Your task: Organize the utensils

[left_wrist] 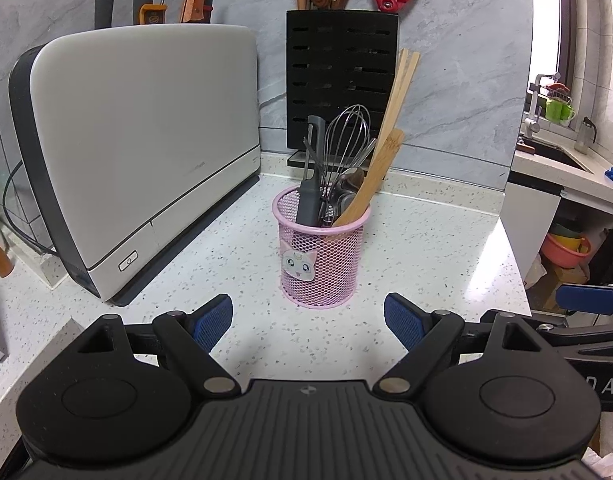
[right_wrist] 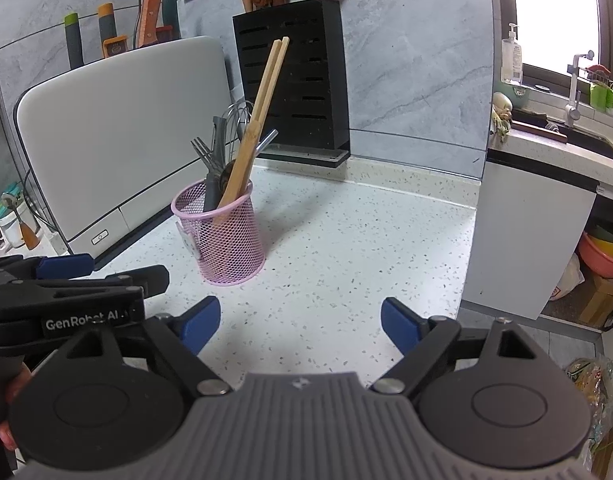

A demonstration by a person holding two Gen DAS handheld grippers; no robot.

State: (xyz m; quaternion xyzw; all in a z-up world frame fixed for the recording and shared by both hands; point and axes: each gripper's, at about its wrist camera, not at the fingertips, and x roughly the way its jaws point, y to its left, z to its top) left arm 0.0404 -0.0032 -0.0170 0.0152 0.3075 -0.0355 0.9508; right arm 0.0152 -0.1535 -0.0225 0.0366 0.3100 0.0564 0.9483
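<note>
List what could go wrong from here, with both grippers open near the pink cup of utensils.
1. The pink mesh cup stands free on the counter, and the long chopsticks and wooden spoon lean to one side, so a push might tip it.
2. The whisk, fork and grey tool are crowded together; pulling one could drag out others.

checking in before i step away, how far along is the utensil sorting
Looks nearly done: the whisk, chopsticks, bamboo spatula and grey peeler all stand in the pink mesh cup. Nothing is in hand: the left gripper and right gripper are both open and hold nothing. No loose utensils show on the counter.
</note>
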